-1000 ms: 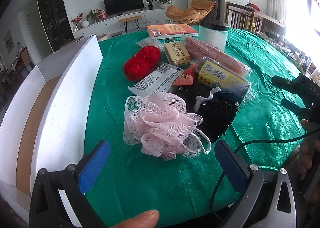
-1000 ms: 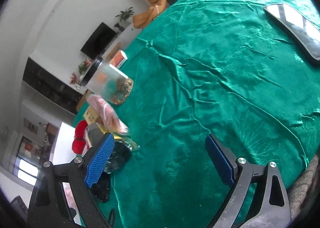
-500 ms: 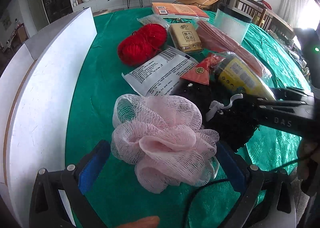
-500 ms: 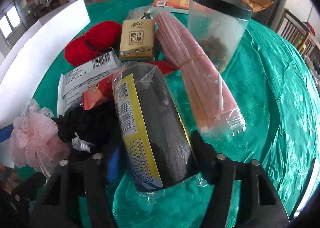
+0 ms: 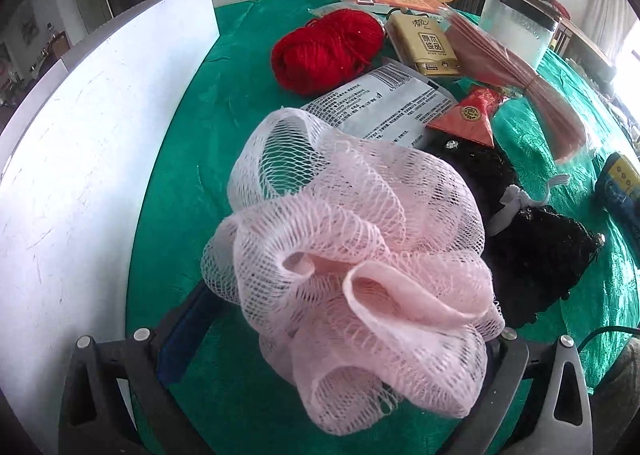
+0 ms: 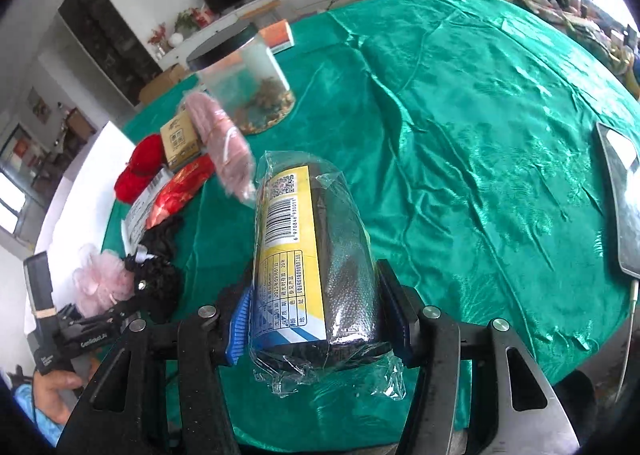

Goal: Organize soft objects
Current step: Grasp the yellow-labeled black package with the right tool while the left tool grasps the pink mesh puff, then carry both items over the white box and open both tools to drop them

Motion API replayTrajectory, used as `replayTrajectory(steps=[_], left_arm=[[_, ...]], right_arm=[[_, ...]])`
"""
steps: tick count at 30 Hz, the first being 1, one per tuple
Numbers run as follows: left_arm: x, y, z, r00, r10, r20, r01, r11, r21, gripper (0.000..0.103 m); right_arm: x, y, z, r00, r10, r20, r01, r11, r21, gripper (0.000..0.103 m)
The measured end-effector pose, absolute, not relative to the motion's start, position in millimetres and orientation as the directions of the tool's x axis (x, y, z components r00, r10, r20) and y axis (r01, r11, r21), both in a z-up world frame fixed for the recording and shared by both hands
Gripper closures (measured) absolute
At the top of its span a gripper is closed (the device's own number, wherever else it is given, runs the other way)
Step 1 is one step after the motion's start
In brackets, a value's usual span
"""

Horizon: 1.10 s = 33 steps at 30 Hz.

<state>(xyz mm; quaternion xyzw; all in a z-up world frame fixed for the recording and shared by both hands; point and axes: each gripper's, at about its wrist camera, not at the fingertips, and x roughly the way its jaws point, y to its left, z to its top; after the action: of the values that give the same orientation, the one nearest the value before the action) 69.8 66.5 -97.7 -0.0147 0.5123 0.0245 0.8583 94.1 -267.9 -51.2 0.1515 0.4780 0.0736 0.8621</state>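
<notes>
The round table with the shiny green cloth (image 6: 460, 103) held everything, and a big flat white board (image 5: 80, 191) stood along one side of it, maybe as the place to sort things. The soft things lay bunched together near that board, likely so both hands could reach them. The black roll in clear plastic with a yellow label (image 6: 316, 267) was lifted off the cloth, pinched on both sides by the right gripper (image 6: 320, 319), whose jaws had just been closing on it. That gripper tipped down toward the table. The puffy pink mesh bath sponge (image 5: 352, 279) sat between the fingers of the left gripper (image 5: 340, 355), which also pointed down, but I could not tell if they squeezed it. The red ball of yarn (image 5: 328, 51) waited farther back.
</notes>
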Motion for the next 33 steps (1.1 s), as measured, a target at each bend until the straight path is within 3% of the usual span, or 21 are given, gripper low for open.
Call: replayTrajectory(steps=[6, 8, 10, 12, 13, 15, 19, 24, 26, 28, 29, 33], left_arm=[[80.0, 68.5, -94.4, 0.397, -0.008, -0.918, 0.008, 1.0, -0.005, 0.0], [78.8, 73.0, -88.1, 0.418, -0.042, -0.908, 0.023, 0.999, -0.036, 0.009], [77.7, 78.0, -81.5, 0.437, -0.1, -0.894, 0.046, 0.995, -0.088, 0.041], [78.7, 83.8, -74.9, 0.457, -0.153, -0.876, 0.063, 0.988, -0.14, 0.064], [79.5, 86.7, -70.8, 0.471, -0.173, -0.865, 0.066, 0.985, -0.161, 0.071], [80.8, 91.7, -59.4, 0.503, -0.205, -0.84, 0.071, 0.978, -0.196, 0.074], [86.4, 95.5, -37.0, 0.546, -0.231, -0.805, 0.092, 0.972, -0.217, 0.074], [95.6, 101.0, -42.1, 0.517, -0.216, -0.828, 0.087, 0.976, -0.2, 0.073], [92.1, 104.2, -46.2, 0.51, -0.185, -0.84, 0.052, 0.981, -0.184, 0.065], [92.8, 111.7, -52.7, 0.496, -0.185, -0.849, 0.011, 0.978, -0.206, 0.026], [91.8, 115.6, -55.1, 0.503, -0.183, -0.845, -0.012, 0.976, -0.219, 0.02], [99.2, 118.2, -64.3, 0.494, -0.181, -0.851, -0.053, 0.97, -0.237, 0.016]], right_arm=[[139.1, -297.0, -55.8, 0.596, 0.155, -0.788, 0.125, 0.951, 0.282, 0.045], [156.7, -298.4, -63.2, 0.561, 0.168, -0.811, 0.112, 0.955, 0.275, 0.042], [170.3, -295.0, -68.3, 0.504, 0.181, -0.845, 0.078, 0.964, 0.253, 0.04], [178.7, -291.0, -71.6, 0.462, 0.196, -0.865, 0.033, 0.971, 0.238, 0.043], [182.7, -290.8, -71.3, 0.452, 0.203, -0.868, 0.02, 0.971, 0.238, 0.046], [191.7, -294.2, -67.7, 0.455, 0.216, -0.864, 0.039, 0.964, 0.261, 0.048], [218.2, -301.6, -46.2, 0.537, 0.197, -0.82, 0.085, 0.955, 0.284, 0.048], [249.7, -291.1, -33.1, 0.538, 0.199, -0.819, 0.089, 0.953, 0.29, 0.048], [249.9, -283.6, -23.5, 0.556, 0.202, -0.807, 0.061, 0.958, 0.282, 0.048], [248.4, -275.3, -18.7, 0.559, 0.194, -0.806, 0.034, 0.966, 0.256, 0.048], [248.5, -272.7, -19.1, 0.557, 0.184, -0.81, 0.028, 0.97, 0.241, 0.048], [250.8, -273.0, -33.0, 0.523, 0.159, -0.837, 0.053, 0.974, 0.218, 0.048]])
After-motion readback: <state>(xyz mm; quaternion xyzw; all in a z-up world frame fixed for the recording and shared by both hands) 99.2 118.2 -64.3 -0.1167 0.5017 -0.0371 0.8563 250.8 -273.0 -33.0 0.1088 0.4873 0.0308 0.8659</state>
